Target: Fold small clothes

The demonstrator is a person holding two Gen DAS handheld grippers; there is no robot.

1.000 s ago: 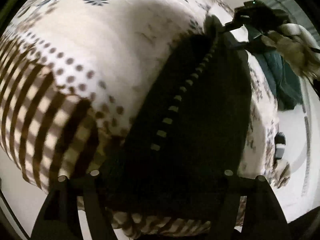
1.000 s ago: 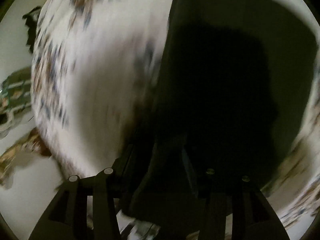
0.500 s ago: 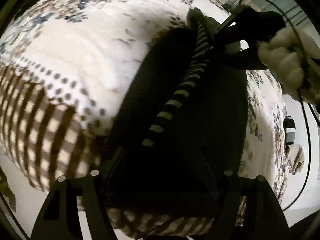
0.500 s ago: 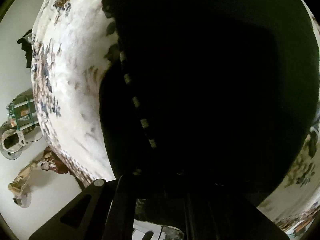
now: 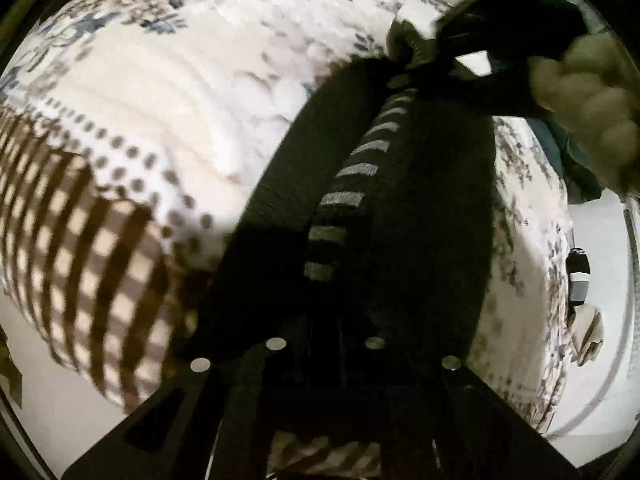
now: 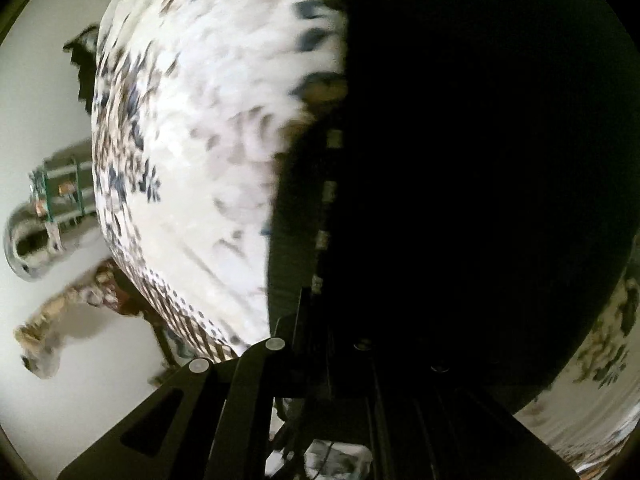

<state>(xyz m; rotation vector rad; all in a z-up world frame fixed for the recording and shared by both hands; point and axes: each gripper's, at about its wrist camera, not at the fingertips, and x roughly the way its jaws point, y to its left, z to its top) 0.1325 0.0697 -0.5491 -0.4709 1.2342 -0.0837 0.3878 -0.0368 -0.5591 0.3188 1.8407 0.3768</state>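
L claw point(image 5: 326, 344): jaws drawn together on near edge of black garment point(image 5: 420, 220), cloth pinched betw. pads.
R claw point(image 6: 320, 346): jaws together too, black cloth bunched betw. them; seen from L cam at far end of garment w/ a hand point(image 5: 588, 120) behind it.
Garment: black w/ a row of grey-white stripes point(image 5: 348, 196) down one seam; stretched betw. both claws, over the bedspread point(image 5: 180, 100).
Bedspread: white, blue-brown floral at edges, dots and brown checks on L side.
R cam: garment point(image 6: 480, 180) fills right half, very dark, no detail; floral spread point(image 6: 192, 160) to the left, blurred.
Floor: pale point(image 6: 48, 100); clothes heap point(image 6: 44, 208) lying on it, well off bed.
Far R edge of L cam: dark teal cloth point(image 5: 576, 172) on bed.
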